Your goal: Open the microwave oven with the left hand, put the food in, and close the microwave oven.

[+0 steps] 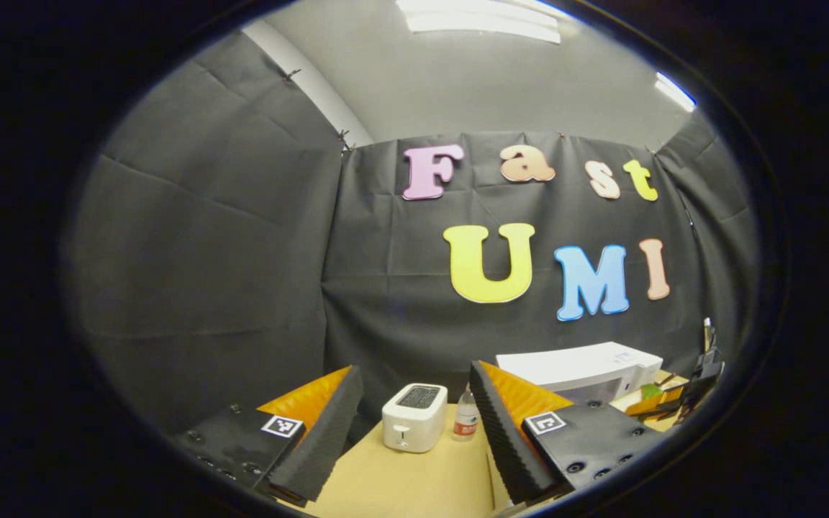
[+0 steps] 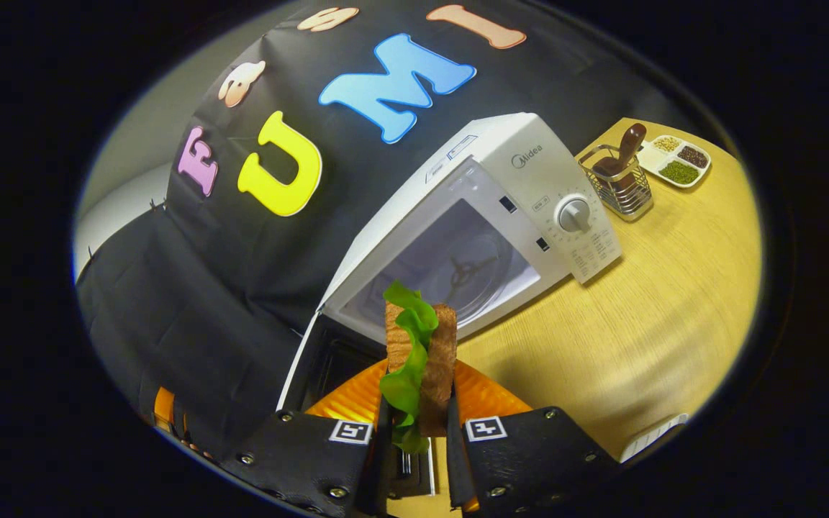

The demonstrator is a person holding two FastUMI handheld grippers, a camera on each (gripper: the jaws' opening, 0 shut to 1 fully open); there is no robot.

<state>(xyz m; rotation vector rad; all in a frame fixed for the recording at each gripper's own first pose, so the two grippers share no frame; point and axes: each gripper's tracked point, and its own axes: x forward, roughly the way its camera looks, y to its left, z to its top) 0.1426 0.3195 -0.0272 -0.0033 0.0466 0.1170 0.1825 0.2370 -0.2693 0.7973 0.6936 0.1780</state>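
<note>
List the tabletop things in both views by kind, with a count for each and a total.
Appliances: 2, microwave oven and toaster
Food: 1, sandwich in the right gripper
Bottles: 1, bottle
Utensil holders: 1, wire holder
Divided dishes: 1, dish
Total: 6

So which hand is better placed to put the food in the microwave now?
Right. Its tongs grip the sandwich just before the open microwave. The left tongs are open, empty, facing the toaster.
</note>
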